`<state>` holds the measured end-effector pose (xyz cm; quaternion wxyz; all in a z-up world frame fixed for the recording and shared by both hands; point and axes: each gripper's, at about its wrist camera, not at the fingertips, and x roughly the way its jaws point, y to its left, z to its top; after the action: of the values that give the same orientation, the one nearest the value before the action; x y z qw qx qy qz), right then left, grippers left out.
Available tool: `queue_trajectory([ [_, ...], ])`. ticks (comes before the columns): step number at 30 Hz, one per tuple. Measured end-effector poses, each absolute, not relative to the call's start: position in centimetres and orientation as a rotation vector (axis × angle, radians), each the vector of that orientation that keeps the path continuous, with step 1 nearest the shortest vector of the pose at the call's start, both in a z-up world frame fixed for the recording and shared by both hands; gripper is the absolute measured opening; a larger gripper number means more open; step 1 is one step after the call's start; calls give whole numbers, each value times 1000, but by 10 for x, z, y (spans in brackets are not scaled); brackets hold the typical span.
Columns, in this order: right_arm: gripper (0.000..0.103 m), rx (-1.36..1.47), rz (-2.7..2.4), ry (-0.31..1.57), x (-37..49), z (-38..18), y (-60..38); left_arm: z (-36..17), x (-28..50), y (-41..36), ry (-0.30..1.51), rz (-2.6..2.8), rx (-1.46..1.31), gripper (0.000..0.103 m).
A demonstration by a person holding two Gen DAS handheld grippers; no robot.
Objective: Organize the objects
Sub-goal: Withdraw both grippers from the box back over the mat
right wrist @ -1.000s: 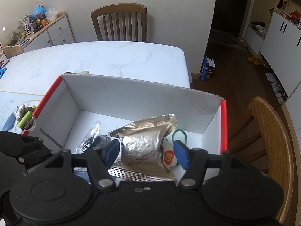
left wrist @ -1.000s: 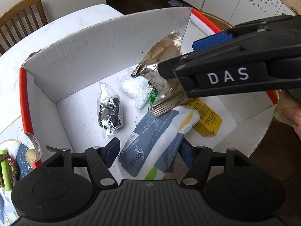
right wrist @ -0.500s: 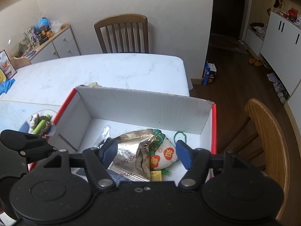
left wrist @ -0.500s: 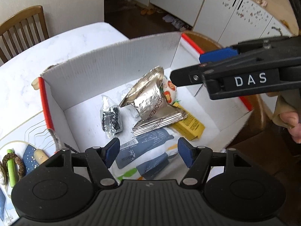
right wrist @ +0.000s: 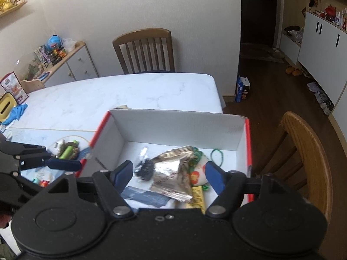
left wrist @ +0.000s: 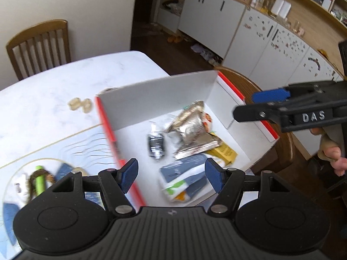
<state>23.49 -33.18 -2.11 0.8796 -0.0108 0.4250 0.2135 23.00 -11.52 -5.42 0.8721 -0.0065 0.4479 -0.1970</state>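
The white cardboard box with red outer edges (right wrist: pixel 182 127) sits open on the white marble-patterned table (right wrist: pixel 121 93), at its right-hand end beside a wooden chair (right wrist: pixel 308 151). Inside it, near the centre of the floor, a crumpled silver foil pouch (right wrist: pixel 171 164) lies on top of the other packets. At its 9 o'clock is a small clear packet of black pieces (right wrist: pixel 145 169); at its 3 o'clock a white pouch with red and orange print (right wrist: pixel 197 175), and beyond that a green bead bracelet (right wrist: pixel 216 155) by the right wall. A yellow packet (right wrist: pixel 197 199) lies at the pouch's 5 o'clock and a grey-blue and white packet (left wrist: pixel 184 177) at its 7 o'clock. The left gripper (left wrist: pixel 171 173) hangs above the box's near left corner, fingers moderately apart with nothing between them. The right gripper (right wrist: pixel 169 173) hangs over the near side of the box, its fingers spreading wider and clear of the foil pouch below. On the table at the box's 9 o'clock lies a green stick wrapped in a brown beaded loop (right wrist: pixel 68 149).
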Motion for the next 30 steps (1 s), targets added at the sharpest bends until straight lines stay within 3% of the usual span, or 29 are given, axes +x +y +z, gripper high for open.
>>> queue_trajectory([
  [12, 83, 9, 502, 886, 206, -14, -267, -36, 195, -17, 888, -329, -51, 67],
  [15, 84, 7, 520, 891, 202, -15, -247, -34, 188, 13, 871, -291, -61, 76],
  [30, 94, -111, 634, 903, 169, -29, -137, -62, 184, 114, 842, -185, -46, 80],
])
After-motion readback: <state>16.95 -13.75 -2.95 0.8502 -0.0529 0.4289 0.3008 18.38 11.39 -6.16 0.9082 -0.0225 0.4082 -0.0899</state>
